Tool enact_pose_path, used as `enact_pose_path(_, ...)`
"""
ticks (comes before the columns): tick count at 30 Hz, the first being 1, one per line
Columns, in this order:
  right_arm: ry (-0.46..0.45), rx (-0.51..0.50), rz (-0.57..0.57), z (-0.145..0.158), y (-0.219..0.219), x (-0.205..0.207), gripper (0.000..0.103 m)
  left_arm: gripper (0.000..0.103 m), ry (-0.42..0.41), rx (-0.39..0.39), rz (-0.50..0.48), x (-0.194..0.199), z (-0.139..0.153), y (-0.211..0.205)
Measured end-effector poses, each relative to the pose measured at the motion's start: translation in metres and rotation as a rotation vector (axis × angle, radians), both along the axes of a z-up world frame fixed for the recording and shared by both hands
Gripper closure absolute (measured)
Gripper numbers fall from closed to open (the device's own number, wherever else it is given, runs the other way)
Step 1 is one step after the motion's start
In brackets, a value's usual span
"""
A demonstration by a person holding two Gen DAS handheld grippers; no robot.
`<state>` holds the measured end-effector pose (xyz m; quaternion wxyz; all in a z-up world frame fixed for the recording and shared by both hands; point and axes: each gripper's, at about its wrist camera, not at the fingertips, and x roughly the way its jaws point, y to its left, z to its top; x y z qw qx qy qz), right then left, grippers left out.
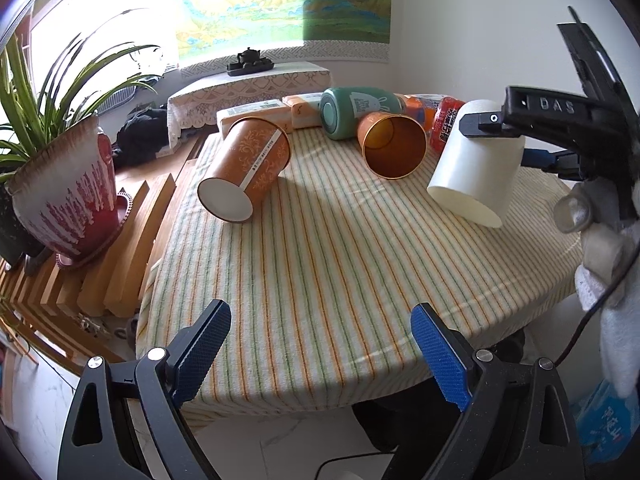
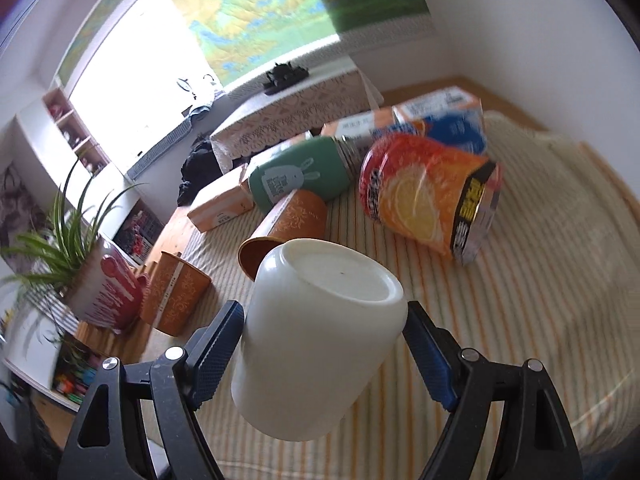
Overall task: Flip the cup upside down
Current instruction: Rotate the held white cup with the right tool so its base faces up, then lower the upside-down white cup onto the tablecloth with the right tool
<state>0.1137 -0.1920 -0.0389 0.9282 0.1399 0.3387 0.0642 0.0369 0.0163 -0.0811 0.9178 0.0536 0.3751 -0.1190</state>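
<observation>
My right gripper (image 2: 324,334) is shut on a plain white cup (image 2: 316,336) and holds it tilted above the striped tablecloth (image 2: 500,320), base up and towards the camera. In the left wrist view the same white cup (image 1: 476,168) hangs at the right, mouth down and to the left, clamped by the right gripper's black fingers (image 1: 480,124). My left gripper (image 1: 320,352) is open and empty over the near edge of the table.
Two orange paper cups (image 1: 244,168) (image 1: 392,144) lie on their sides on the cloth. Behind them lie a green bottle (image 1: 356,110), cartons (image 1: 256,114) and an orange snack tub (image 2: 432,200). A potted plant (image 1: 64,184) stands on a slatted stand at the left.
</observation>
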Motion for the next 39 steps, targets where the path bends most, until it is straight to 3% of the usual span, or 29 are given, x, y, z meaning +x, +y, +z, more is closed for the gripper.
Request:
enact_pose_path(7,-0.187,-0.244,0.021,0.004,0.023,-0.011,0.026,0.009,0.016,-0.014,0.018,0.006,-0.004,0.001)
enact_pose_path(14,-0.240,-0.352,0.040,-0.002,0.033,-0.014,0.027,0.009,0.019,-0.017,0.026,0.010,-0.005,-0.002)
enact_pose_path(23,-0.264,-0.411,0.063,-0.014,0.040,-0.025,0.027,0.009,0.011,-0.018,0.008,0.010,-0.003,-0.010)
enact_pose_path(39,-0.263,-0.402,0.102,-0.011,0.040,-0.043,0.024,0.009,-0.017,-0.018,-0.004,-0.003,0.006,-0.017)
